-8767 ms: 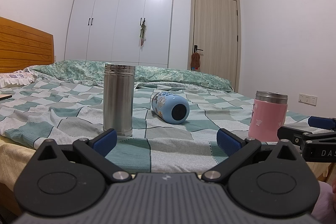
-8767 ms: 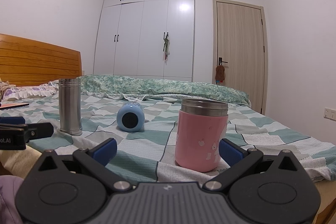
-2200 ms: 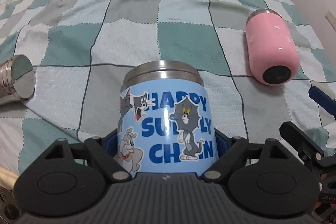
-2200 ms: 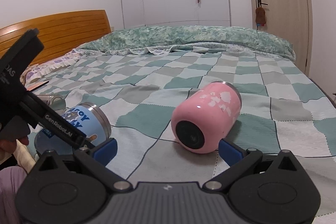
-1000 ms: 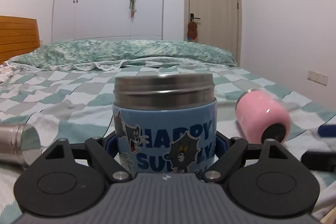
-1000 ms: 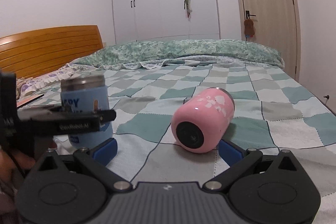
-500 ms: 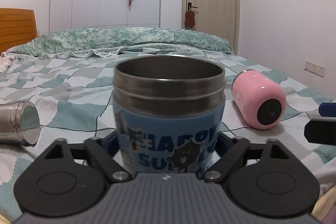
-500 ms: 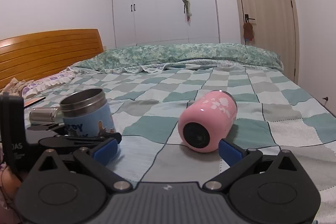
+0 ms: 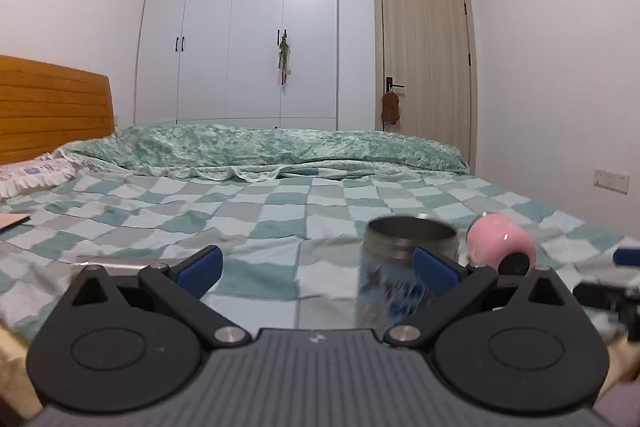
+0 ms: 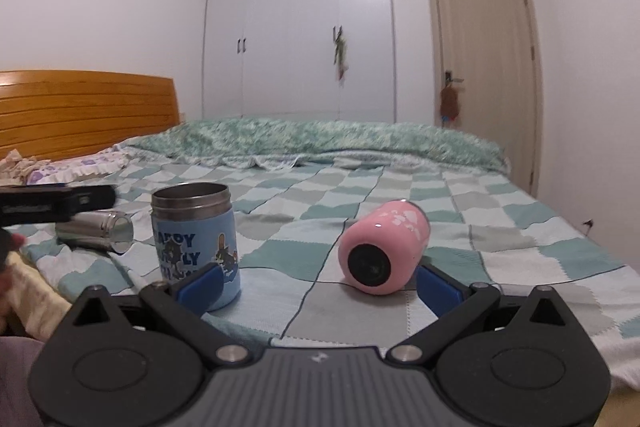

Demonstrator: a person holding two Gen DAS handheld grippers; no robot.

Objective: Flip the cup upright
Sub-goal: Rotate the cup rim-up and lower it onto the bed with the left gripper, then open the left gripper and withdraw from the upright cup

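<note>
The blue cartoon cup (image 10: pixel 198 241) stands upright on the checked bedspread, mouth up; it shows blurred in the left wrist view (image 9: pixel 404 267), behind my right finger. My left gripper (image 9: pixel 318 267) is open and empty, drawn back to the cup's left. The pink cup (image 10: pixel 382 247) lies on its side, base toward the camera; it also shows in the left wrist view (image 9: pixel 500 243). My right gripper (image 10: pixel 318 281) is open and empty, the pink cup just beyond its fingers. The steel flask (image 10: pixel 96 231) lies on its side at the left.
The bed's near edge (image 10: pixel 48 291) runs under both grippers. A rumpled green quilt (image 9: pixel 280 151) lies across the far side and a wooden headboard (image 10: pixel 80 111) stands at the left. My left gripper's arm (image 10: pixel 52 205) shows at the left of the right wrist view.
My left gripper has let go of the blue cup, opened and pulled back to the left; the cup stands upright on its own. The right gripper has barely moved.
</note>
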